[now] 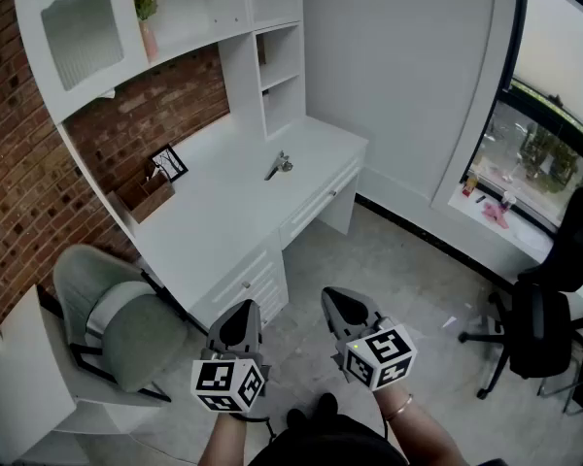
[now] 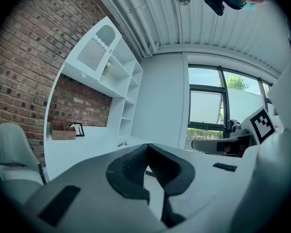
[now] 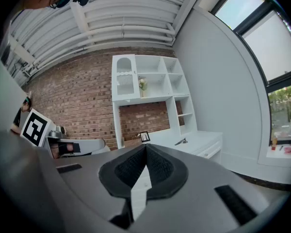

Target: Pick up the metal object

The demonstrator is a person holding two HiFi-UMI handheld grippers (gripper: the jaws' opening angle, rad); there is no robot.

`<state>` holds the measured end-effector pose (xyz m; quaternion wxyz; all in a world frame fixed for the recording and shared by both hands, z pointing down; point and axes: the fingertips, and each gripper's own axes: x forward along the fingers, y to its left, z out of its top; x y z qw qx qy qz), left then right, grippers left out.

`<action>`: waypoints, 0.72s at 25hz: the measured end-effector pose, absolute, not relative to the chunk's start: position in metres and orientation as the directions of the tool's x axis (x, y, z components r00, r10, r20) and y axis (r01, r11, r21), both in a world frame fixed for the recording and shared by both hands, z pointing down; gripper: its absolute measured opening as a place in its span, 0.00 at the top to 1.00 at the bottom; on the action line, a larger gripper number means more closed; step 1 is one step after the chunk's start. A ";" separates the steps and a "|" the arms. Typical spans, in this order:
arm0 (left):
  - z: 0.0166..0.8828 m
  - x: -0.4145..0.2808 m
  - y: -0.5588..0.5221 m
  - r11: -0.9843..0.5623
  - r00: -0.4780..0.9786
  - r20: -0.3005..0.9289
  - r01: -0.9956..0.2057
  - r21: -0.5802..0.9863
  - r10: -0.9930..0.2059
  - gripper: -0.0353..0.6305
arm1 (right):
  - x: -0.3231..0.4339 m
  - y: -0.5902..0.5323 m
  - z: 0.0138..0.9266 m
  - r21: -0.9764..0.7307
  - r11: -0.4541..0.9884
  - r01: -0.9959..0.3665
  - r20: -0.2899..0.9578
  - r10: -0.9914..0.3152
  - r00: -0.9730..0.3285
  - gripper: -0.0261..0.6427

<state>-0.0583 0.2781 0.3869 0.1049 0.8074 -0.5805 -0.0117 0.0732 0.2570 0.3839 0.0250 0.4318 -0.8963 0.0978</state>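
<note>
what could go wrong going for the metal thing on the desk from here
The left gripper and right gripper both have jaws together; arriving like that would likely shove the metal object across the smooth desk. The object is small and low, so a grip could slip off. The green chair could get bumped on approach.

The metal object [image 1: 278, 166] is seen shiny, the desk [image 1: 223, 216] smooth matt white, the left wall [image 1: 15, 178] rough brick.

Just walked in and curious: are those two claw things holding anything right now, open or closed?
Left gripper: closed, empty.
Right gripper: closed, empty.
The metal object lies on the desk, untouched.
</note>
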 end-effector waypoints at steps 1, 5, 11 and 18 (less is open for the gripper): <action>0.387 -0.055 0.274 -0.304 0.326 0.103 -0.935 0.181 -0.940 0.93 | 0.076 0.253 0.384 -0.154 0.607 -0.779 0.127 -0.770 -0.625 0.95; 0.391 -0.041 0.260 -0.305 0.327 0.113 -0.936 0.177 -0.938 0.94 | 0.093 0.240 0.390 -0.188 0.600 -0.778 0.136 -0.768 -0.626 0.95; 0.379 -0.024 0.236 -0.299 0.316 0.099 -0.942 0.154 -0.944 0.93 | 0.122 0.214 0.393 -0.286 0.574 -0.767 0.132 -0.769 -0.625 0.95; 0.370 -0.012 0.211 -0.254 0.266 0.089 -0.958 0.133 -0.960 0.93 | 0.141 0.191 0.384 -0.304 0.615 -0.728 0.098 -0.740 -0.666 0.95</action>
